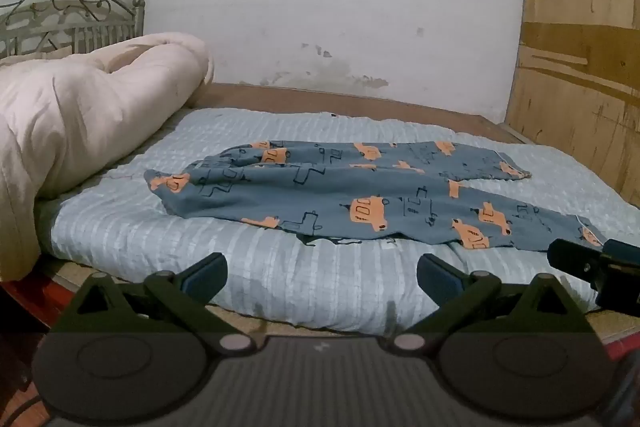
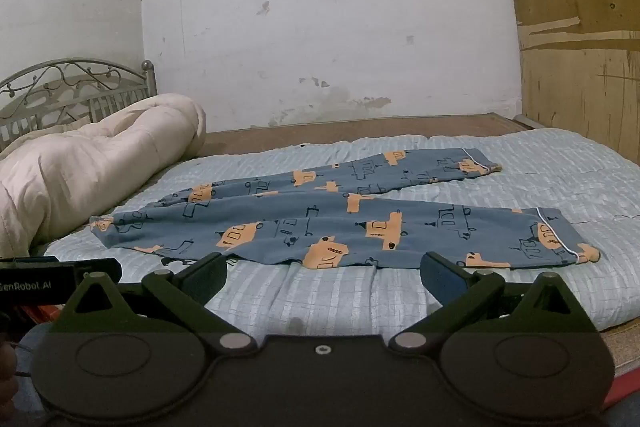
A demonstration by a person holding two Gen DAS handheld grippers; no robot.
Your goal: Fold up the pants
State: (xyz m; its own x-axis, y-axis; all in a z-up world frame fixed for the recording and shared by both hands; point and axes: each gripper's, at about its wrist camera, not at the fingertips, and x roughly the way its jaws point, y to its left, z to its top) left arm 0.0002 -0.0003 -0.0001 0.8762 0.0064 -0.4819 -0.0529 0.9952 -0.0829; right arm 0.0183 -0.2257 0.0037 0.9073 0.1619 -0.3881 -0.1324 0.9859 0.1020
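Note:
Blue pants (image 1: 340, 191) printed with orange cars lie spread flat on a pale blue quilt (image 1: 200, 239), waistband to the left and both legs running right. In the right wrist view the same pants (image 2: 328, 223) show two separate legs, each with a white-piped cuff. My left gripper (image 1: 322, 277) hovers open over the quilt's near edge, short of the pants, with nothing between its fingers. My right gripper (image 2: 324, 277) is also open and empty, just in front of the nearer leg. In the left wrist view part of the right gripper shows at the right edge.
A bunched cream duvet (image 1: 80, 119) lies at the left end of the bed by a metal headboard (image 1: 72, 15). A stained white wall (image 1: 340, 7) stands behind and a plywood panel (image 1: 580, 47) to the right. The wooden bed frame (image 2: 340, 137) shows beyond the quilt.

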